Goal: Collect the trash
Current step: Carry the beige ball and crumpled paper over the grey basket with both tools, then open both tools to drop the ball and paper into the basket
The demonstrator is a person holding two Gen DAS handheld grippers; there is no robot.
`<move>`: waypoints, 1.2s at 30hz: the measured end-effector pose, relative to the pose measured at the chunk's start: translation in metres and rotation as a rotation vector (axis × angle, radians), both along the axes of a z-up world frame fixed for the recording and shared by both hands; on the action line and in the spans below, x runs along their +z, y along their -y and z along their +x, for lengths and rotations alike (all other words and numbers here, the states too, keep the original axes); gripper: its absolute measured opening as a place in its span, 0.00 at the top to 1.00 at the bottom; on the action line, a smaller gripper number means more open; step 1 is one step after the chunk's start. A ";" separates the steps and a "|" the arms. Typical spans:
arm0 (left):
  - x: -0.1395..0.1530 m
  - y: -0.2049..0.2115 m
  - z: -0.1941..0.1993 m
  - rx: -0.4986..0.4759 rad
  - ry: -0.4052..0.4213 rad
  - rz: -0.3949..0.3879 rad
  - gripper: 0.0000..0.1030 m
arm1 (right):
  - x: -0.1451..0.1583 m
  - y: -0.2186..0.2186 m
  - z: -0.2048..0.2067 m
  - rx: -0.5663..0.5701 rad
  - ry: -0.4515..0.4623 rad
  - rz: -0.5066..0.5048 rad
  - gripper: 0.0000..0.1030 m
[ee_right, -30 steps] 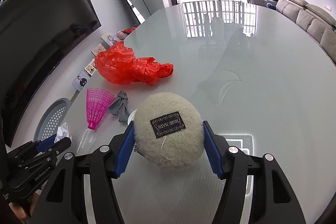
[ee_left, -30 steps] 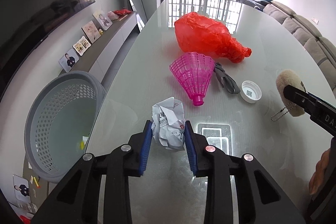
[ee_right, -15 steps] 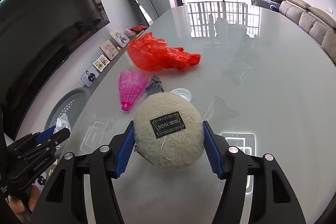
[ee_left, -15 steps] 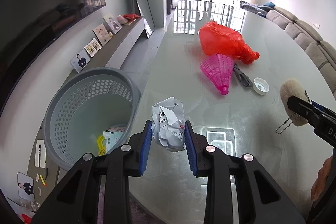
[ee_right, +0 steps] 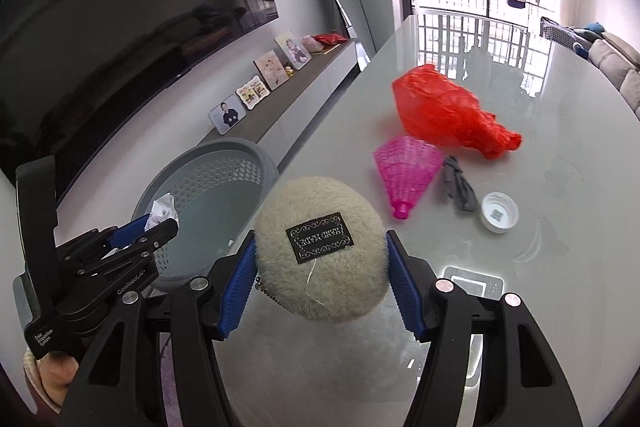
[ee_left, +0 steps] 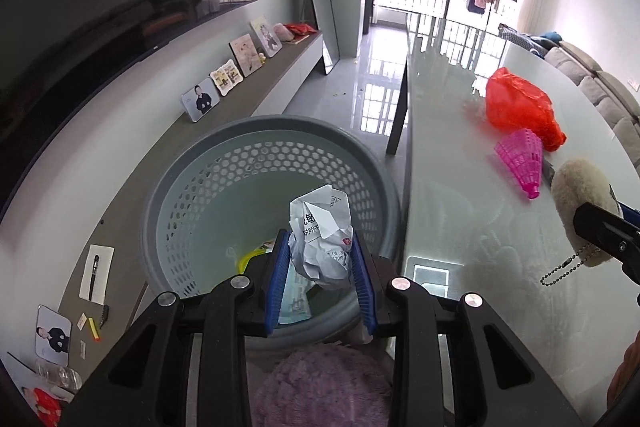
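My left gripper (ee_left: 320, 263) is shut on a crumpled paper ball (ee_left: 322, 235) and holds it above the open grey perforated basket (ee_left: 224, 163), which stands on the floor beside the table. The basket holds some yellow and printed scraps. My right gripper (ee_right: 322, 275) is shut on a beige fluffy pom-pom (ee_right: 320, 251) with a black label and a bead chain, above the glass table (ee_right: 560, 227) near its left edge. The left gripper (ee_right: 132, 231) with its paper shows in the right wrist view over the basket (ee_right: 208, 163).
On the table lie a red plastic bag (ee_right: 444, 115), a pink shuttlecock (ee_right: 404, 171), a grey scrap (ee_right: 458, 183) and a white cap (ee_right: 498, 213). A low shelf with photo frames (ee_left: 240, 63) runs along the left wall. A purple fuzzy thing (ee_left: 320, 387) lies below my left gripper.
My left gripper has carried the paper ball left off the table to above the basket. My right gripper has moved left with the pom-pom toward the table's left edge.
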State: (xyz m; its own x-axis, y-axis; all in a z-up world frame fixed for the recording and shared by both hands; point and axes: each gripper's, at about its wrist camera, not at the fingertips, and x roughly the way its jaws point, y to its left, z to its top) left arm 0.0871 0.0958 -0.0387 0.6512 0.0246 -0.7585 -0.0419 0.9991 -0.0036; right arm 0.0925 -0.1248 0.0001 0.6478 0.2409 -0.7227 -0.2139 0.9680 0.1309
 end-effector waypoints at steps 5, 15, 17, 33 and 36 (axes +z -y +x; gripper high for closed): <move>-0.007 -0.033 0.011 0.031 -0.006 -0.007 0.70 | -0.007 -0.045 0.023 0.069 -0.014 0.004 0.42; -0.021 -0.077 0.032 0.072 -0.010 -0.006 0.70 | -0.030 -0.115 0.066 0.163 -0.051 -0.010 0.42; -0.024 -0.081 0.035 0.074 -0.014 -0.004 0.70 | -0.035 -0.124 0.074 0.174 -0.059 -0.011 0.42; -0.042 -0.097 0.049 0.115 -0.047 -0.014 0.67 | -0.057 -0.143 0.107 0.200 -0.083 -0.024 0.42; -0.041 -0.096 0.049 0.120 -0.042 -0.013 0.61 | -0.055 -0.140 0.105 0.200 -0.082 -0.020 0.41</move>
